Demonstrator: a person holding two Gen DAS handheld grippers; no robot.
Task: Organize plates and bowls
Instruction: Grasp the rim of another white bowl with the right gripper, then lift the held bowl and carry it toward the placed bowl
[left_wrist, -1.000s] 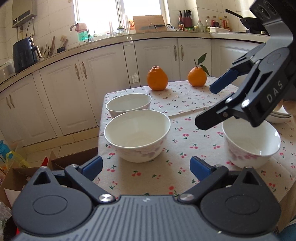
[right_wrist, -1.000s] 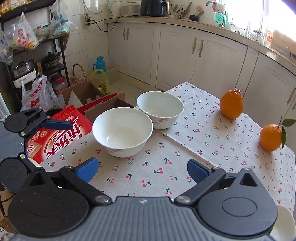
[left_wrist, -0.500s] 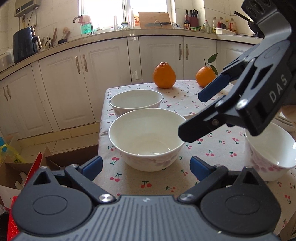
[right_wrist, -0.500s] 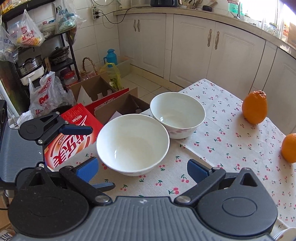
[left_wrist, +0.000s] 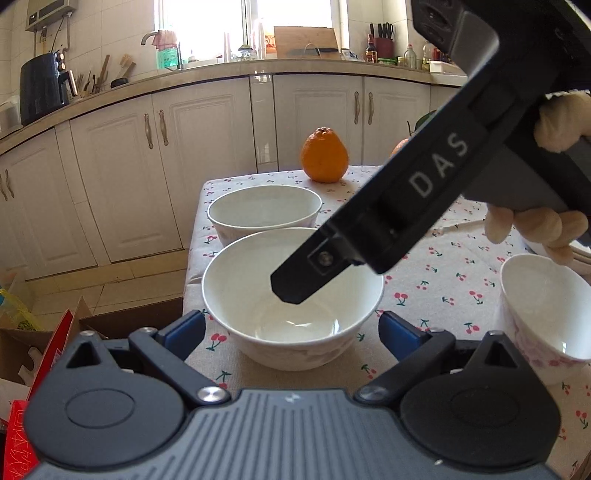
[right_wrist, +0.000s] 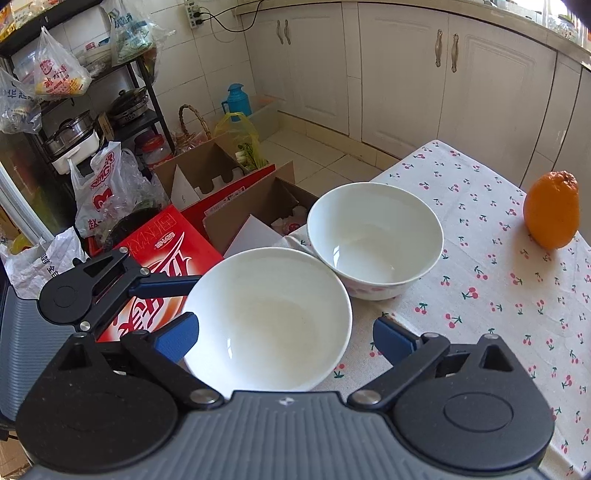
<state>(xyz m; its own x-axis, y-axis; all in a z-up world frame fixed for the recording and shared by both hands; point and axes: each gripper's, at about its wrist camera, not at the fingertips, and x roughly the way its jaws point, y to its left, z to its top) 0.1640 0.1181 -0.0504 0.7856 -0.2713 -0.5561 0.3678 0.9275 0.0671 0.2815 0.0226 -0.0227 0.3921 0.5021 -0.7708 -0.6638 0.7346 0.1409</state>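
Observation:
Two white bowls stand side by side near the table's edge: a near bowl (left_wrist: 291, 295) (right_wrist: 269, 317) and a far bowl (left_wrist: 264, 208) (right_wrist: 375, 236). A third white bowl (left_wrist: 546, 310) stands at the right of the left wrist view. My left gripper (left_wrist: 291, 328) is open, its blue pads on either side of the near bowl. My right gripper (right_wrist: 284, 336) is open too, straddling the same bowl from above; its black finger (left_wrist: 314, 269) reaches over the bowl in the left wrist view. The left gripper also shows at the left of the right wrist view (right_wrist: 155, 291).
The table has a cherry-print cloth (right_wrist: 498, 288). An orange (left_wrist: 325, 155) (right_wrist: 552, 210) stands at its far side. Stacked plates (left_wrist: 580, 254) peek in at the right edge. Cardboard boxes (right_wrist: 221, 177) and a red carton (right_wrist: 159, 254) sit on the floor beside the table.
Both grippers have closed in on the near bowl. The right gripper has moved left and down until its finger hangs over the bowl's inside. Both stay open.

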